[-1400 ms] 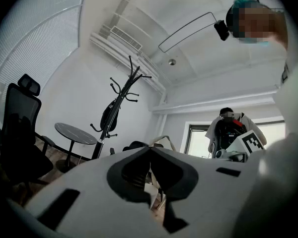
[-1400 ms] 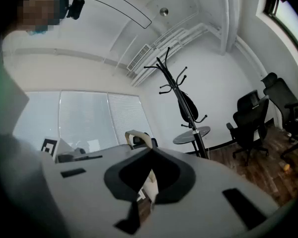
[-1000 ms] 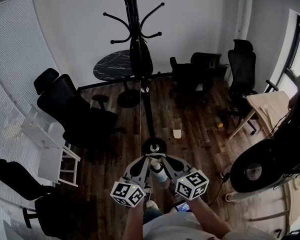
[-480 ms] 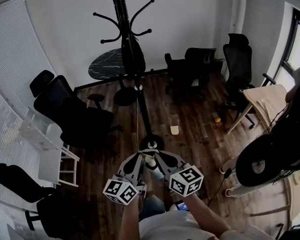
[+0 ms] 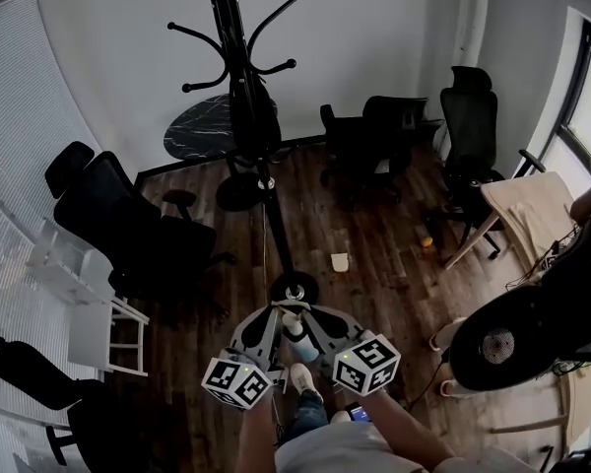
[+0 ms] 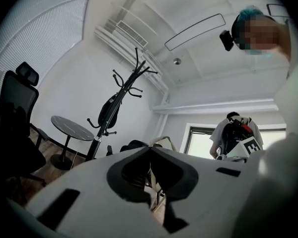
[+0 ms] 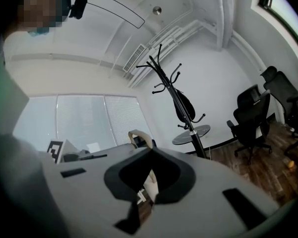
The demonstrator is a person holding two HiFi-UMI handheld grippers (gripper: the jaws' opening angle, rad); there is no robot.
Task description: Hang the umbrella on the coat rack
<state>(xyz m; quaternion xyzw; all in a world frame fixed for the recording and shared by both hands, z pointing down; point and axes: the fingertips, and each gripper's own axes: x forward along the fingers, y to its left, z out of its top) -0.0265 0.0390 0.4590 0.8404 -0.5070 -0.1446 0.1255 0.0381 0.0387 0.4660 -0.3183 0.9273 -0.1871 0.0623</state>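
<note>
Left gripper view: left claw (image 6: 150,149) is staying shut, empty.
Right gripper view: right claw (image 7: 150,151) is matching it.
Umbrella: black folded umbrella (image 5: 253,116) is hanging on the tall black metal coat rack (image 5: 279,233).
Change: both claws are staying clear of the rack, so the hanging looks done.

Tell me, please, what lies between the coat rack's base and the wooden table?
In the head view, a small pale object lies near the coat rack's base and a small orange item nearer the wooden table.
</note>
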